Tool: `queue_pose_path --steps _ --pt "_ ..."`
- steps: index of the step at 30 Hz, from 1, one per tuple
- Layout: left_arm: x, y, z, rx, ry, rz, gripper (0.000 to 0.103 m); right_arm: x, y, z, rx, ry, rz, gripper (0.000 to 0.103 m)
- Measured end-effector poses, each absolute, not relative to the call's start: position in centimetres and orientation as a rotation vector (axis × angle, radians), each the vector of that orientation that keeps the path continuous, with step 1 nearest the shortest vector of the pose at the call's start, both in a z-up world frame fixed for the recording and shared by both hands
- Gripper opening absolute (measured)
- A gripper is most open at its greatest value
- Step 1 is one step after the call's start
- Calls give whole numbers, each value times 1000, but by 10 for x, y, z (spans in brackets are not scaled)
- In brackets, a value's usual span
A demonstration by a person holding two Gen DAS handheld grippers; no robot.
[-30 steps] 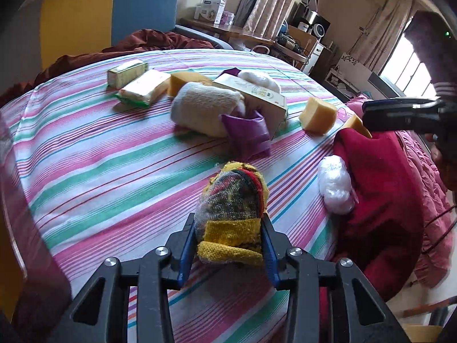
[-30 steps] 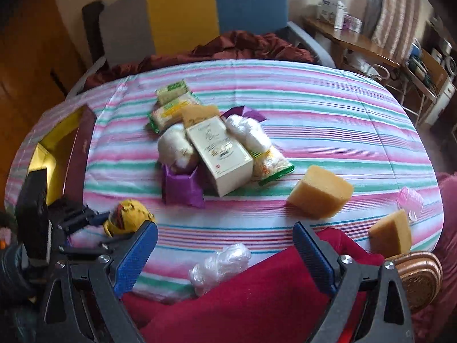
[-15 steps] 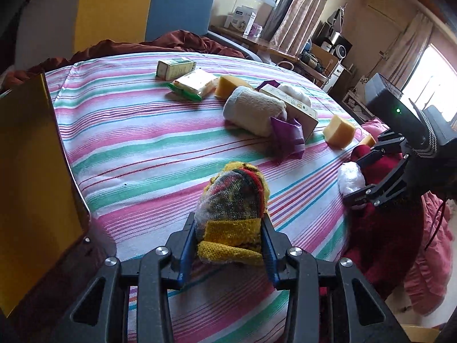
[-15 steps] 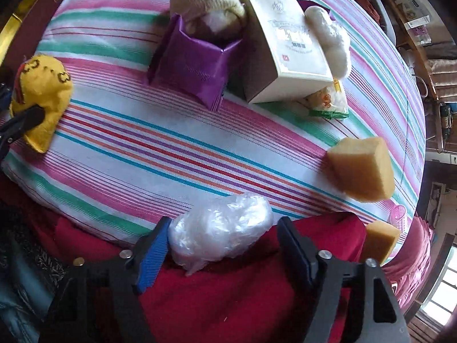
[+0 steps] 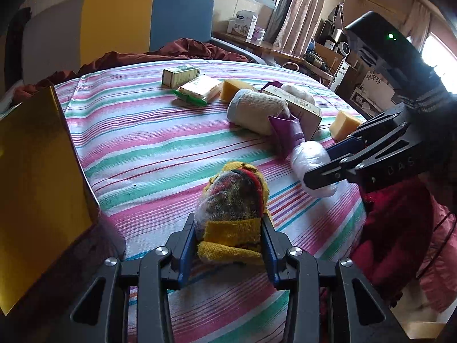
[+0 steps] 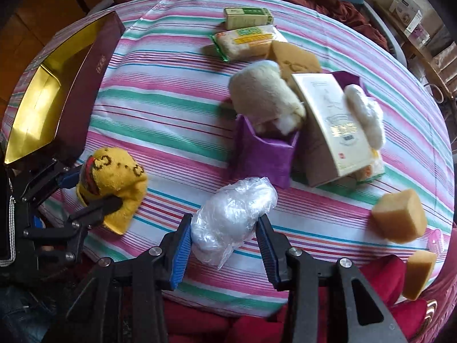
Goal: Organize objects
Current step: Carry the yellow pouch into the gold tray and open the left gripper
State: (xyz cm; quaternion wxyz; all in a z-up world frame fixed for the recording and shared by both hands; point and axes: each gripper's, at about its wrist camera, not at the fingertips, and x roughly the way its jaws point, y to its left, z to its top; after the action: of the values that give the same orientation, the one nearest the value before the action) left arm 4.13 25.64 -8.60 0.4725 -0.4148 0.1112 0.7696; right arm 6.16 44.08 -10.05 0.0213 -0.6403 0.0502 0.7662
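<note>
Both grippers are loaded: left gripper (image 5: 228, 237) clamps the yellow sock bundle (image 5: 232, 214), right gripper (image 6: 222, 234) has just squeezed onto the plastic-wrapped wad (image 6: 231, 214), probably headed for the gold-lined box (image 6: 37, 108) off to its left.

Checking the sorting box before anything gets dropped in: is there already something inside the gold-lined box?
No, the gold-lined box shows only its bare shiny interior in the right wrist view.
</note>
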Motion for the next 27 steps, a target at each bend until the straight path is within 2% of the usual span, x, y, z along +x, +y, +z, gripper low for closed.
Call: queue_pose_path --steps 6,12,15,18,22,27 --pt "49 254 -85 -983 307 1923 41 60 441 -109 -1963 236 2431 44" --pt "58 241 -76 -956 338 1958 39 63 439 -112 -1939 143 2449 44" --pt "53 224 -59 -946 289 1996 39 63 435 -116 -1938 45 2430 44" --pt "37 194 -34 -928 210 2083 39 68 435 -120 -1940 -49 2419 43" --pt "6 142 -13 -973 98 2251 39 71 444 -119 -1938 -39 2425 43" --pt "-22 76 -22 -1108 114 2488 39 70 458 -114 -1929 -42 2438 43"
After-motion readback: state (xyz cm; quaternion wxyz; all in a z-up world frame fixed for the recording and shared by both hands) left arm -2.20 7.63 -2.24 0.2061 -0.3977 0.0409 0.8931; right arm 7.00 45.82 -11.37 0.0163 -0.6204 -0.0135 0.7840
